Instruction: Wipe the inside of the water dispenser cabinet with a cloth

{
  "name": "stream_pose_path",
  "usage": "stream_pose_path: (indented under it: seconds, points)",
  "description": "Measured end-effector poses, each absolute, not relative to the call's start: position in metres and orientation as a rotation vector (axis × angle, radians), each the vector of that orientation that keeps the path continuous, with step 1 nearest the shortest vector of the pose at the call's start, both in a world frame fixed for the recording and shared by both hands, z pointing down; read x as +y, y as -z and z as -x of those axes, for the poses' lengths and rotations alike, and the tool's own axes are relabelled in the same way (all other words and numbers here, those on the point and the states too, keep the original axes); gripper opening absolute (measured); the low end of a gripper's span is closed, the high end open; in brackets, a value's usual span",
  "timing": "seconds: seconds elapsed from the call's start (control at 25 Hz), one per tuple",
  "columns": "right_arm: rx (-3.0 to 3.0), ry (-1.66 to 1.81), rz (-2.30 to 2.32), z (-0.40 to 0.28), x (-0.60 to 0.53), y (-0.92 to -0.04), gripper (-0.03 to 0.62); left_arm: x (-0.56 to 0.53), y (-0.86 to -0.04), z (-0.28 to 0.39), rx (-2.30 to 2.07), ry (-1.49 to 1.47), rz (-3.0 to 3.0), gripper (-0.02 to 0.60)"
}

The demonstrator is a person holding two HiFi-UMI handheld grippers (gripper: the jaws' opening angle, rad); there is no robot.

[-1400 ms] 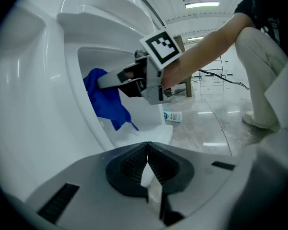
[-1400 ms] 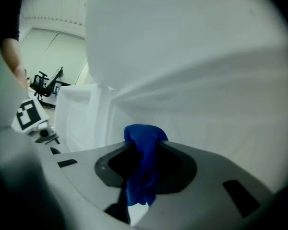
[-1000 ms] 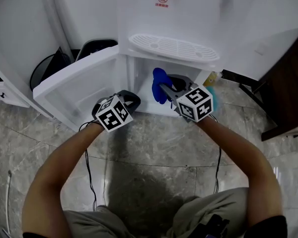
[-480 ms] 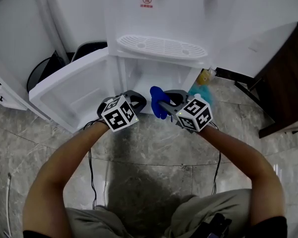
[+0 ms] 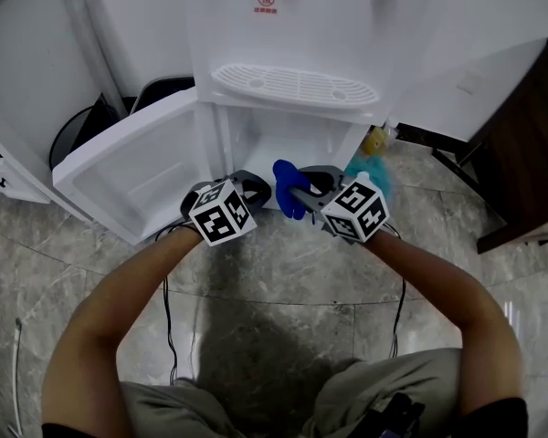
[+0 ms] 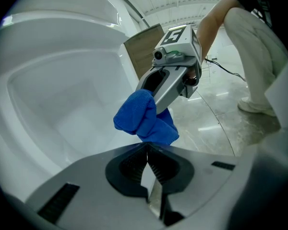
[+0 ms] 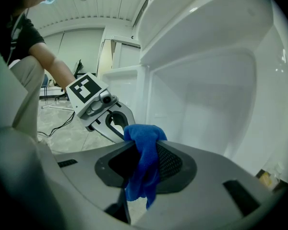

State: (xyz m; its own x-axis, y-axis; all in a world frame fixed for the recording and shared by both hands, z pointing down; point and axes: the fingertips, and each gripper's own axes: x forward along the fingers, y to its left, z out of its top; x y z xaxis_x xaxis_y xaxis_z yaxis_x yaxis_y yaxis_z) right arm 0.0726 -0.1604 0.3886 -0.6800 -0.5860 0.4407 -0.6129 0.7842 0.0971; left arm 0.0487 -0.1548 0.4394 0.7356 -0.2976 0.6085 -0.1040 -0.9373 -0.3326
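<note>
Two grippers at the cabinet mouth, one cloth to lose

We see the right gripper [image 5: 299, 190] pinching the blue cloth [image 5: 289, 182] btwn its jaws. Most of the cloth is bunched ahead of the tips, w/ a tail hanging below. It hangs just in front of the open cabinet [image 5: 292, 138], not yet inside. The left gripper [image 5: 253, 186] sits close beside it, jaws pressed together on nothing.

Risks, as we judge them:
- The wad looks loose, so drag vs. a wall could pull it out of the pinch & drop it.
- If the bunch folds back, bare jaw tips scrape the plastic.
- W/ both tools this near, they may knock each other in the narrow opening.
- The drip tray [image 5: 297, 85] overhangs the entry, so a gripper held high could hit it.
- The door [image 5: 128, 167] stands open at left, and a nudge could swing it inward.
</note>
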Motion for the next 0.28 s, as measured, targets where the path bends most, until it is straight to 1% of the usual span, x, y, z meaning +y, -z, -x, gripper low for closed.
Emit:
stream_pose_path:
  seconds: [0.28]
  points:
    - [-2.516,-0.083,-0.882,-0.0685,-0.1592,-0.3931,0.091,-0.1539,-0.4393,-0.0509,0.309,0.993,2.671,0.008]
